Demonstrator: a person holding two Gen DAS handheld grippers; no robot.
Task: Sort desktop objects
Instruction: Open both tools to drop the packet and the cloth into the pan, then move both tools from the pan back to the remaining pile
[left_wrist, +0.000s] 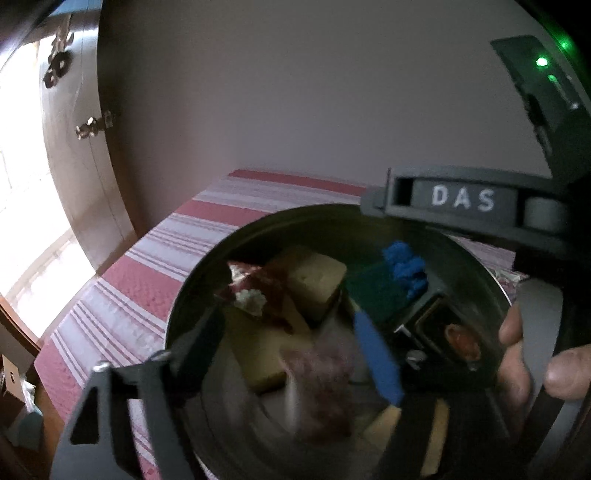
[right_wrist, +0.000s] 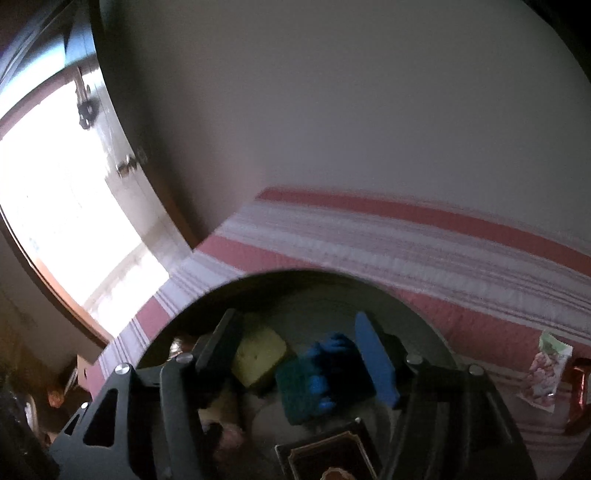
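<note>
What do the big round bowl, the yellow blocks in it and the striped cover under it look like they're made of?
Bowl: likely polished metal, since its inner wall mirrors the contents. Yellow blocks: probably foam sponge, matte with small pits. Striped cover: woven or quilted fabric, its red bands showing a dotted texture.

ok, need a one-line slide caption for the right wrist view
Right tool, jaws open, poised over a dark round bowl holding a yellow sponge and a green-and-blue scrubber, on a red-striped cloth.

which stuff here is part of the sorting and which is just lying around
Part of the job: metal bowl, yellow sponges, blue and green scrubber, crumpled wrapper, dark framed packet.

Lying about: striped cloth, printed packet, door.
</note>
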